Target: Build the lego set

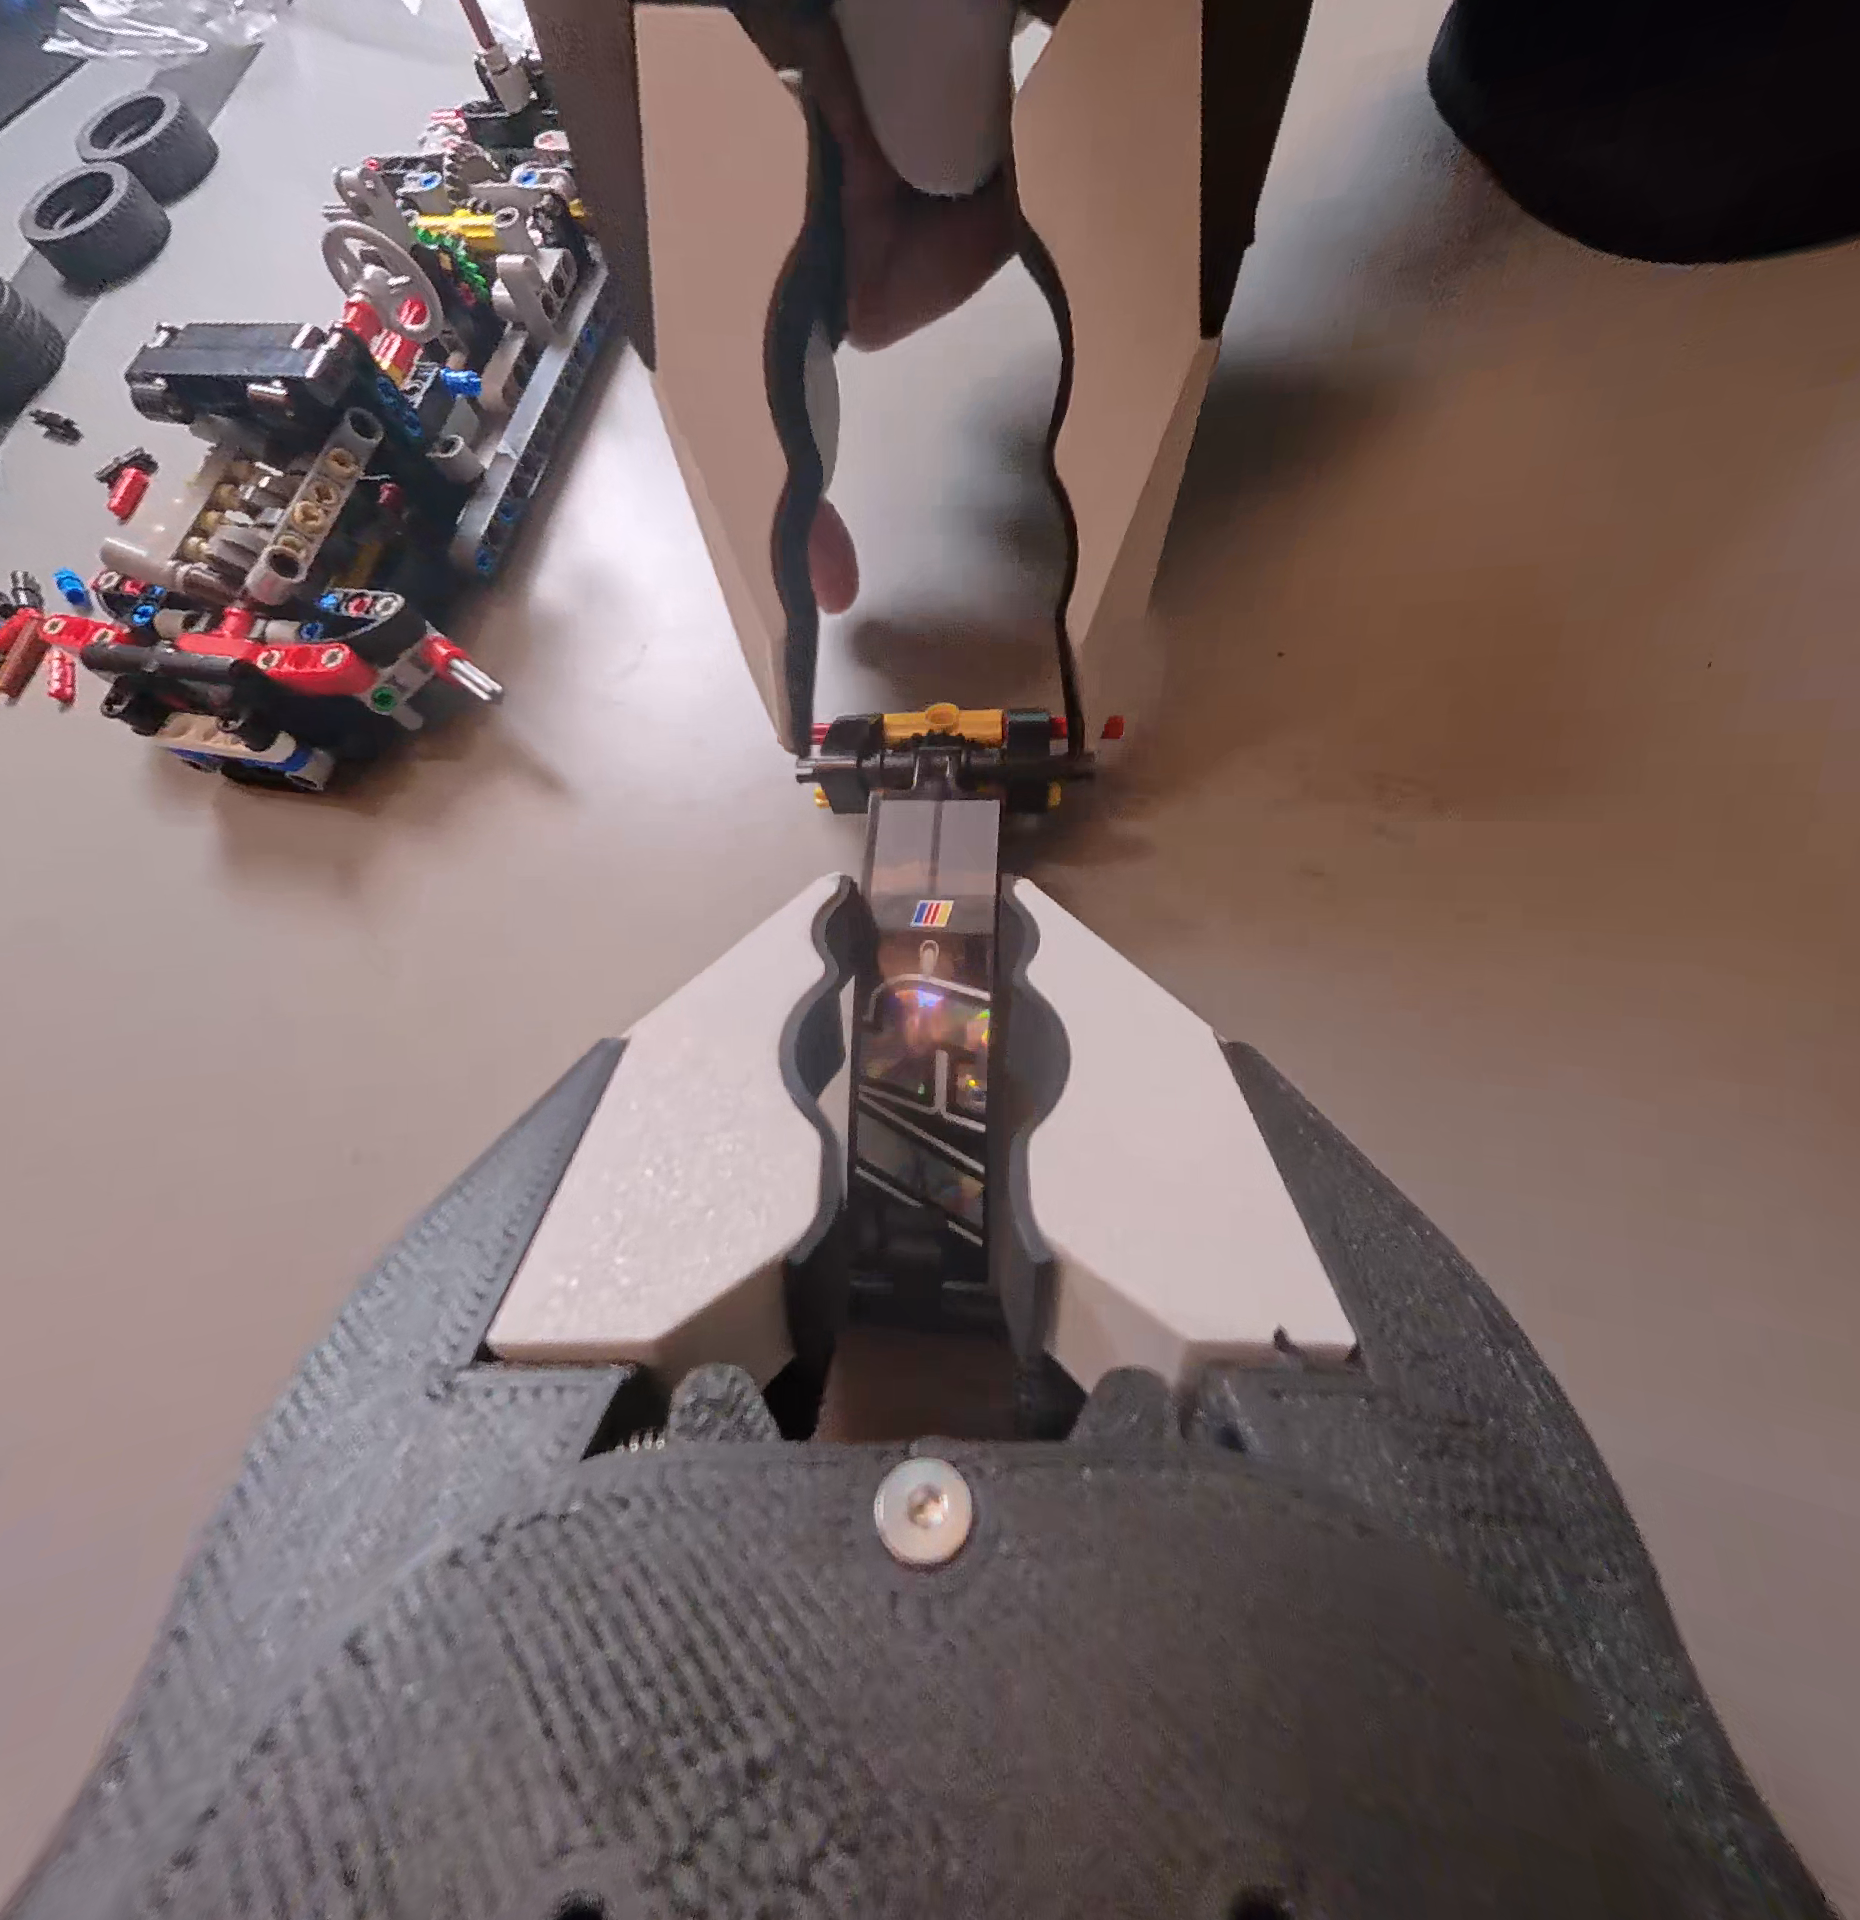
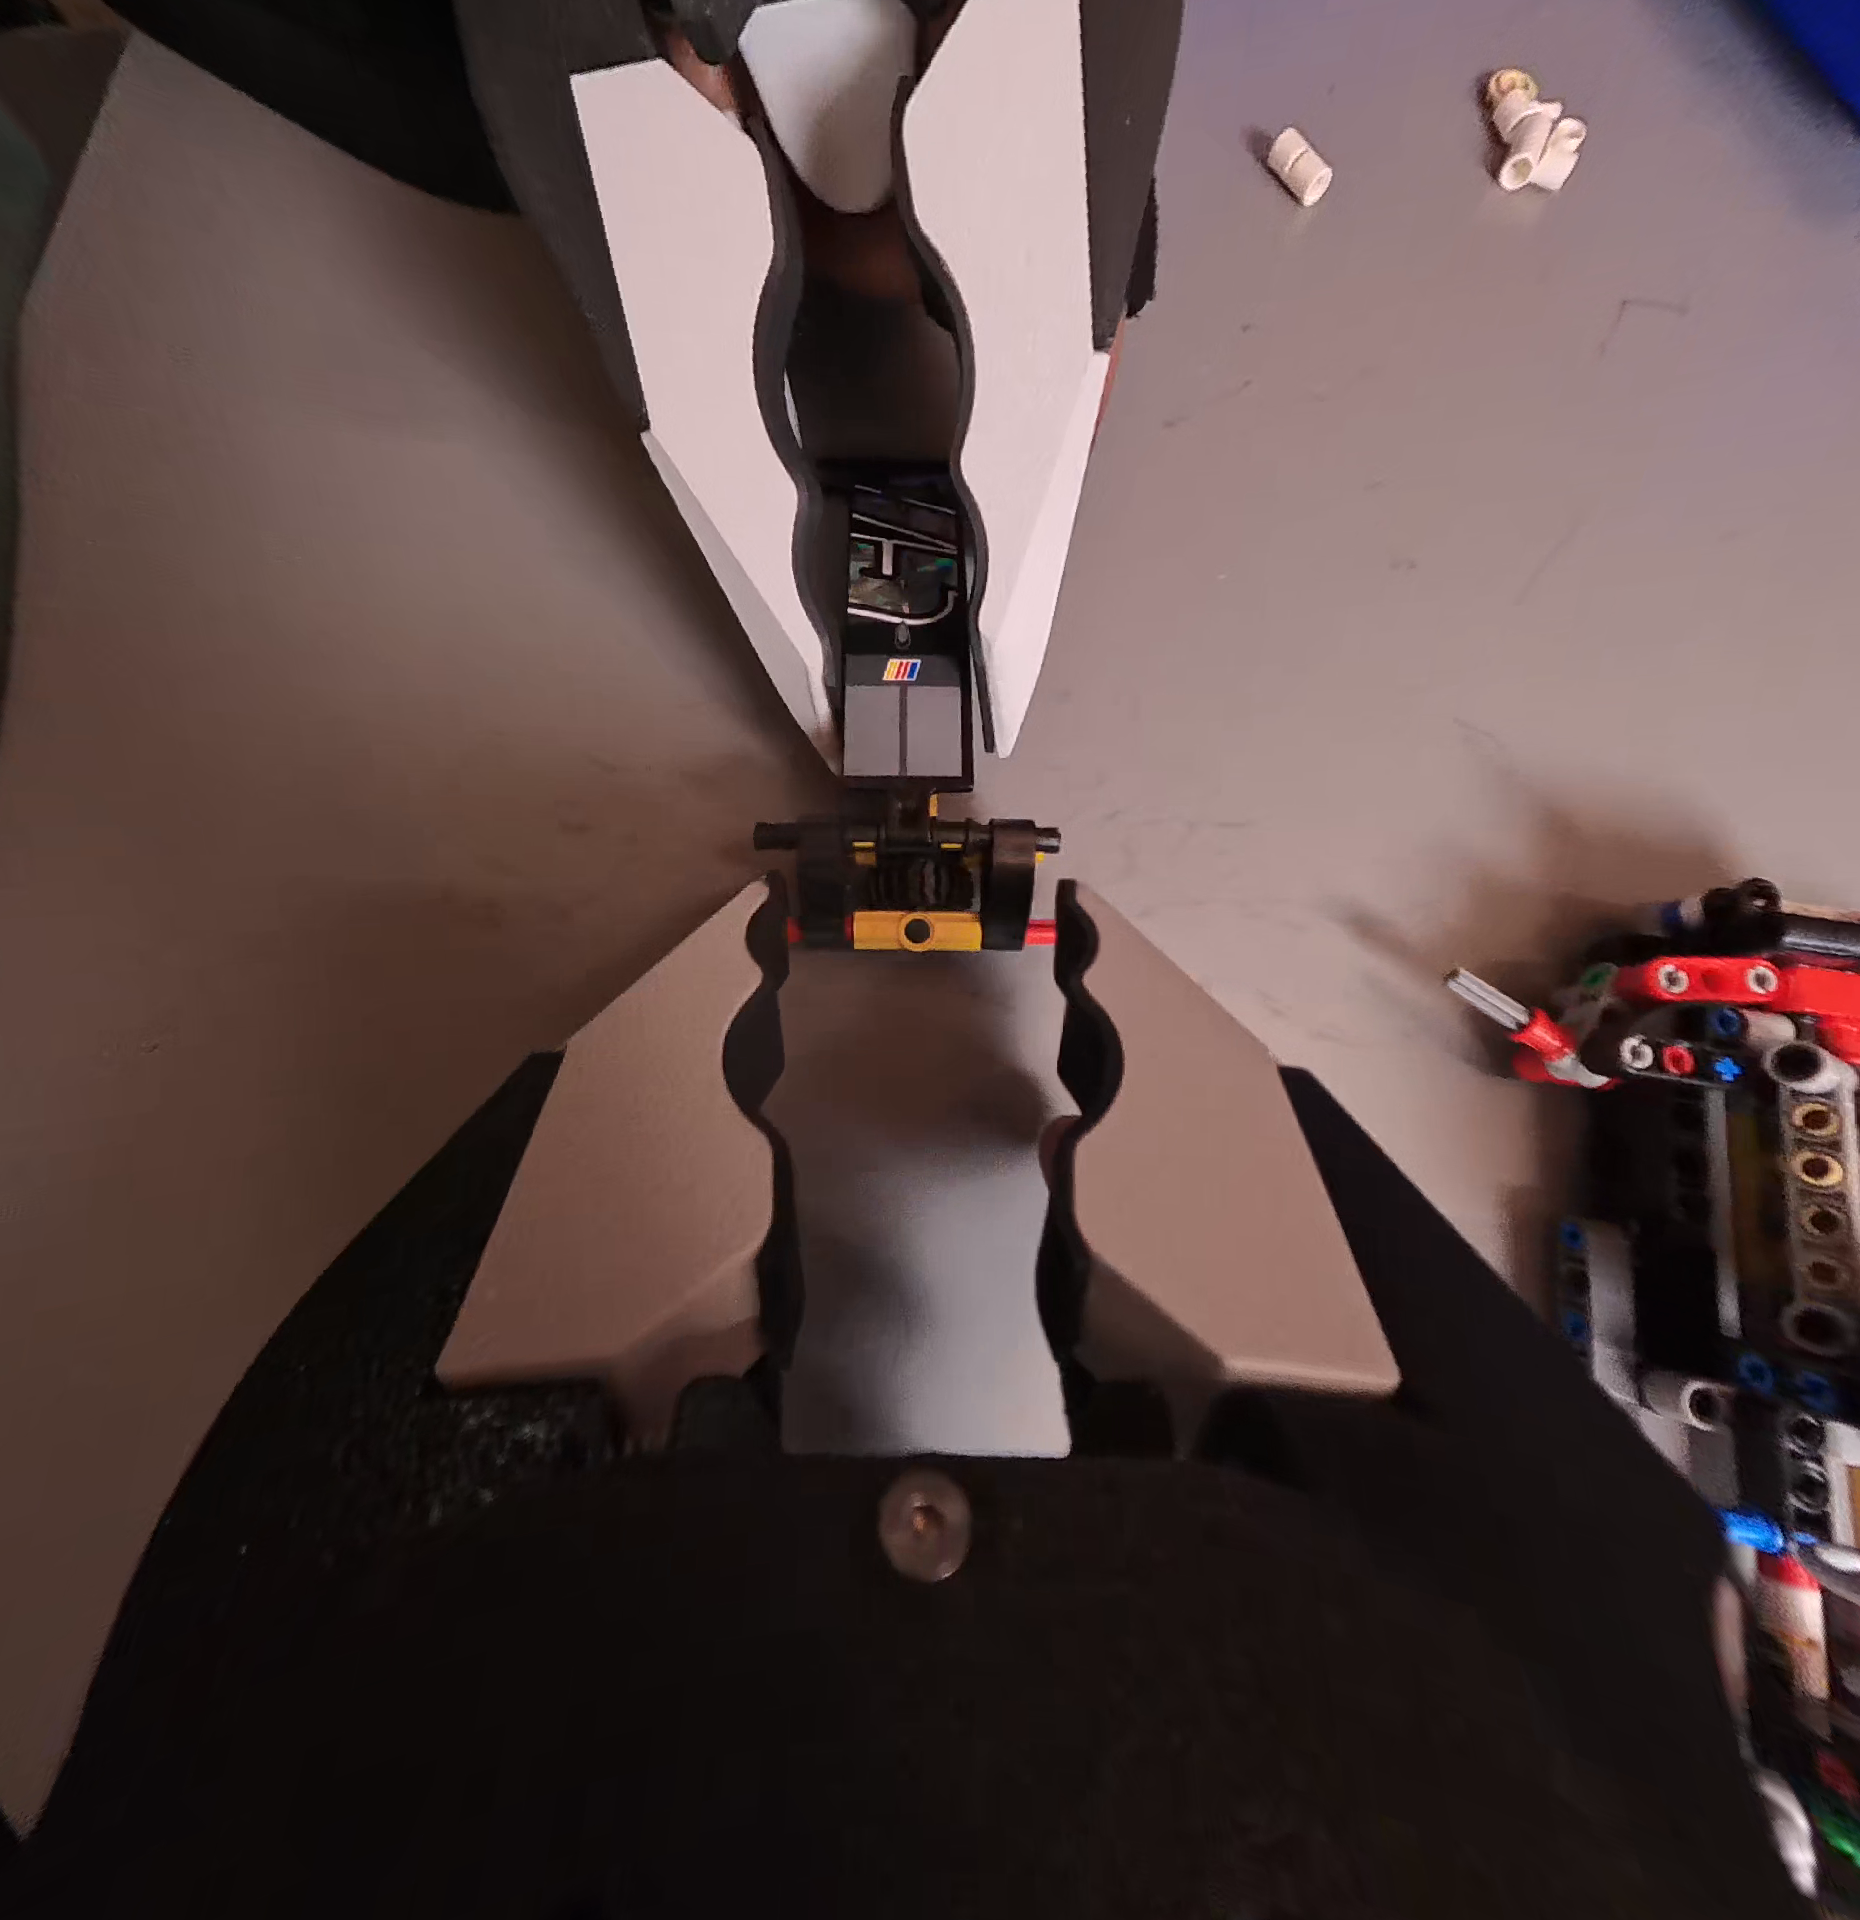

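- The big chassis build (image 1: pixel 313 499) sits off toward the left side of the worktop (image 1: pixel 1477 727) in the left wrist view. It looks like the heaviest thing here and it's full of pins and gears, so I'd lift it by the long grey beam, not by the bits sticking out.
- Spare tyres (image 1: pixel 95 223) are parked near the far left corner. They look rubbery and grippy, so probably no slipping there.
- Your left gripper (image 1: pixel 931 904) is clamped on the black stickered panel (image 1: pixel 931 1039), flat sides squeezed between the pads. It's hard glossy plastic, light and stiff, so I'd guess it can slide if you twist. Hold it low and square.
- The small gear module (image 2: pixel 905 883) with the yellow block hangs off the panel's front end, mid-worktop. That joint looks thin, so it's probably the weak spot.
- Your right gripper (image 2: pixel 921 914) is spread open, with its tips either side of the module at the red axle (image 2: pixel 1040 932) ends. I can't tell if they're touching it. Pinch the black side blocks, not the axle.
- White connectors (image 2: pixel 1528 130) lie loose near the far right edge in the right wrist view. They're tiny and likely to roll.
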Motion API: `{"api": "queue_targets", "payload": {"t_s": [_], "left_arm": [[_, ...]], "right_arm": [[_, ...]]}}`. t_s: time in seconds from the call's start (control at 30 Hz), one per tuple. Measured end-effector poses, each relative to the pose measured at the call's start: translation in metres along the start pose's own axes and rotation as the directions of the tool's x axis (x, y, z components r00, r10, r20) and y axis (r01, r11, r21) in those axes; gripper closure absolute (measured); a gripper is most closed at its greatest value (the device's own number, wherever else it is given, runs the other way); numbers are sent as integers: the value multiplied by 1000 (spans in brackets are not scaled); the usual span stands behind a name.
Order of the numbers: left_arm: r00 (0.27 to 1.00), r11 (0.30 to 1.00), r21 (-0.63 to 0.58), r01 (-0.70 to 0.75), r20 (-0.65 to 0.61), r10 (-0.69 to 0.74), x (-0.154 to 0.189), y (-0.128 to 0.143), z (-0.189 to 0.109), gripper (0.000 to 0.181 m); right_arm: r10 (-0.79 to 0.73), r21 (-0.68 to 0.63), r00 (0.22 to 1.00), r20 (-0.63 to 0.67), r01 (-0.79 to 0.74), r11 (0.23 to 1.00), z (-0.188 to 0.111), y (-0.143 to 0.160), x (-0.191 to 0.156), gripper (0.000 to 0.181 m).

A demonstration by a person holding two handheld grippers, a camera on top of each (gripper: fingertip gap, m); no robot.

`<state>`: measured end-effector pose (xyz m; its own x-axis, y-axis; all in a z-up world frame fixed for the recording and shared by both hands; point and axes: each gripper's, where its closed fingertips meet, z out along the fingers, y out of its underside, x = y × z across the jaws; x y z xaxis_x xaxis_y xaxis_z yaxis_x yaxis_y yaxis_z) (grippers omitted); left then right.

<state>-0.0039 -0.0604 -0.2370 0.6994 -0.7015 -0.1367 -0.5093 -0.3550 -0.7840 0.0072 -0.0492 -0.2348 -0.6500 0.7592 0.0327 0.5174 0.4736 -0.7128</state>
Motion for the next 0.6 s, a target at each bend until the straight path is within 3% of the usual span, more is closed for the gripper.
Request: {"api": "queue_targets", "payload": {"t_s": [0.07, 0.37, 0.6], "left_arm": [[1000, 1000, 2, -10, -1, 10, 2, 0, 0, 158], [997, 999, 40, 37, -74, -34, 10, -4, -2, 151], [997, 998, 42, 51, -64, -49, 6, -3, -3, 157]], "right_arm": [[-10, 14, 1000, 5, 10, 1000, 1, -1, -3, 140], [-102, 77, 992, -73, 107, 991, 1, -1, -4, 141], [-128, 107, 981, -146, 145, 984, 3, -3, -2, 143]]}}
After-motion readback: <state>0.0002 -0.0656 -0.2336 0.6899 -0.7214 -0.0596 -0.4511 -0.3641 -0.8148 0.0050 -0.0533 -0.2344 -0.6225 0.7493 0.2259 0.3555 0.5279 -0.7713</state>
